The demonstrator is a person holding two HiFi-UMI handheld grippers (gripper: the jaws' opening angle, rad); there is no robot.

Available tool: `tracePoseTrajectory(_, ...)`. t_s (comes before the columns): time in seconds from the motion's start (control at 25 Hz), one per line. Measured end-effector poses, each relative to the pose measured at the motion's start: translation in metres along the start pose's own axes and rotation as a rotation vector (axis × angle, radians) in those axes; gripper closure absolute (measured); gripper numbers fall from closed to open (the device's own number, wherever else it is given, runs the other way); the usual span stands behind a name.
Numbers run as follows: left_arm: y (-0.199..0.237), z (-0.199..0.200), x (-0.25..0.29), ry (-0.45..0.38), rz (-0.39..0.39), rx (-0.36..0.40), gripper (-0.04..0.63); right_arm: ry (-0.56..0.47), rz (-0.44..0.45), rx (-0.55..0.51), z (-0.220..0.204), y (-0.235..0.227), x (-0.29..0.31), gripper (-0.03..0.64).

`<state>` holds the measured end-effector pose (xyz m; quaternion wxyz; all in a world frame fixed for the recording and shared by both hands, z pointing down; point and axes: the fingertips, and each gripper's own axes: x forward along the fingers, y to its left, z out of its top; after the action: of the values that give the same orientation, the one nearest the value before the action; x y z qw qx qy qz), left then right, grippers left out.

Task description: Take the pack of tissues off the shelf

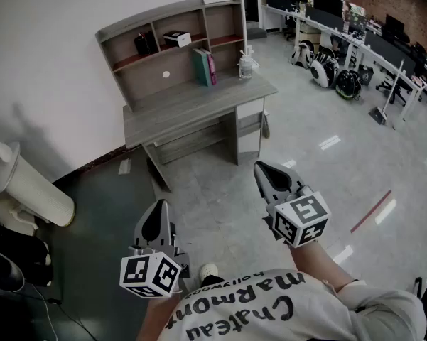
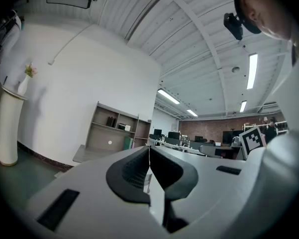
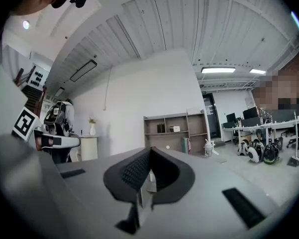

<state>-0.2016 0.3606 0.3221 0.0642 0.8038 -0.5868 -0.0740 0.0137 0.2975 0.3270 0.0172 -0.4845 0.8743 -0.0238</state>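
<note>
The pack of tissues (image 1: pixel 177 38) is a small white box on the upper shelf of a grey desk hutch (image 1: pixel 172 20), far ahead of me. It also shows as a tiny pale shape in the left gripper view (image 2: pixel 122 127) and in the right gripper view (image 3: pixel 176 129). My left gripper (image 1: pixel 158 206) is held low near my body, shut and empty. My right gripper (image 1: pixel 259 166) is beside it, a little further forward, jaws together with nothing in them. Both point level toward the desk, well short of it (image 2: pixel 149 147) (image 3: pixel 150 149).
A dark object (image 1: pixel 143 43) shares the shelf with the tissues. Upright books (image 1: pixel 202 67) and a clear bottle (image 1: pixel 246 66) stand on the desktop (image 1: pixel 192 105). A white pedestal (image 1: pixel 21 183) is at the left. Office desks with monitors (image 1: pixel 355 27) line the far right.
</note>
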Motion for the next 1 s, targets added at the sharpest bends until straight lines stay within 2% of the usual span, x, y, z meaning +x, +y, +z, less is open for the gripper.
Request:
tracePoseTrajectory(0.2,0.007,-0.002,-0.005,0.003,-0.001,-0.006,0.577,0.014,-0.007,0.000,-0.006,0.005,0.001,0.607)
tracePoseTrajectory(0.44,0.036,0.004,0.004,0.002,-0.006,-0.014,0.577,0.016,-0.019,0.000,-0.005,0.015,0.025,0.607)
tracePoseTrajectory(0.76,0.099,0.039,0.045,-0.036,-0.040,0.013,0.577,-0.066,-0.028,0.032,0.019,0.030,0.093,0.607)
tracePoseTrajectory(1.0,0.145,0.067,0.081,-0.059,-0.095,0.033,0.577,-0.096,-0.056,0.022,0.033,0.040,0.150,0.607)
